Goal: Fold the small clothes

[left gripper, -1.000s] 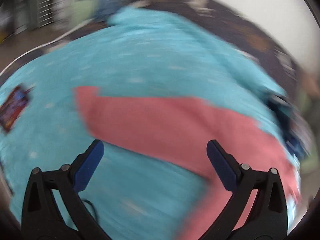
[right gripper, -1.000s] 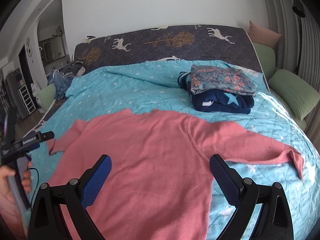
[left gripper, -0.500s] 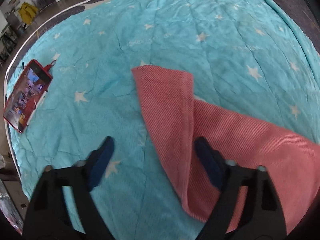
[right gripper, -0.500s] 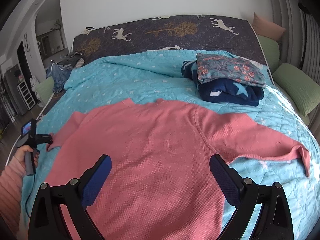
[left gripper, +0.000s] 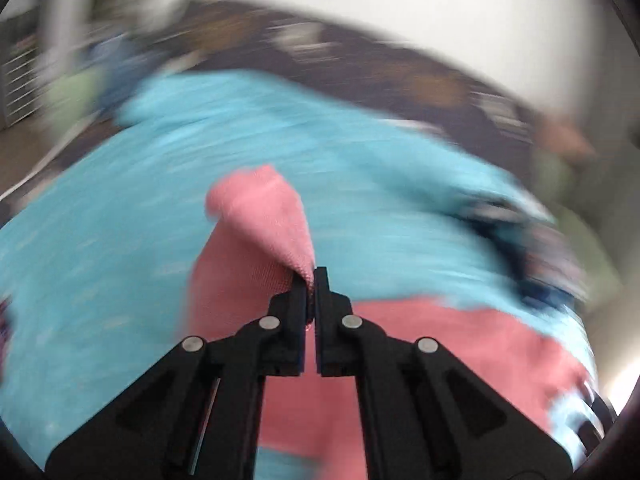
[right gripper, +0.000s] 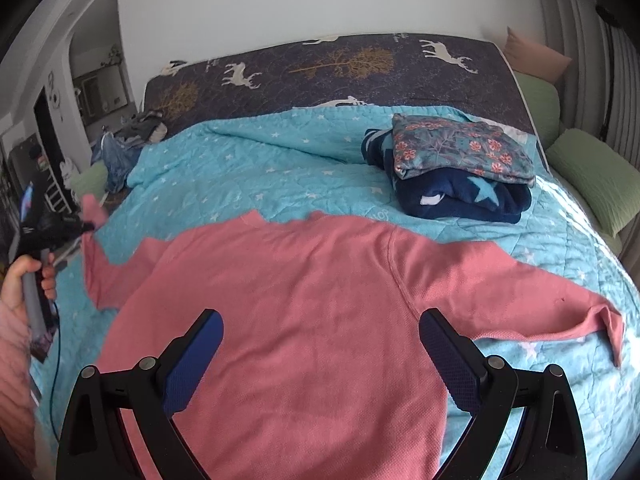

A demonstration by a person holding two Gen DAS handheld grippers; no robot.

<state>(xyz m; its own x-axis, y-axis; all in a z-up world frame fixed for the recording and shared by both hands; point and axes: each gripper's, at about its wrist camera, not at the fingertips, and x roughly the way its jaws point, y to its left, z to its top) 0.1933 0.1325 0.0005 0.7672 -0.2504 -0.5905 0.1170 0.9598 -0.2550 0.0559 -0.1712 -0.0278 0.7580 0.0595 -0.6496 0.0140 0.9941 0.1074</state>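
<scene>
**Pinching the sleeve cuff**

Lifting one sleeve end, the left gripper (left gripper: 310, 280) has its jaws pressed together on the pink sweater (right gripper: 304, 312), which lies flat across the bed's (right gripper: 248, 168) near half, collar toward the headboard. The right gripper (right gripper: 320, 352) hovers above the hem, jaws spread and empty. Knit like this is light, soft and limp (it will sag and drag, not hold shape), so cuffs, shoulders and hem corners look the best holds. One sweater, two sleeves; one folded stack (right gripper: 460, 172) of two items near the bed's far right corner.
</scene>
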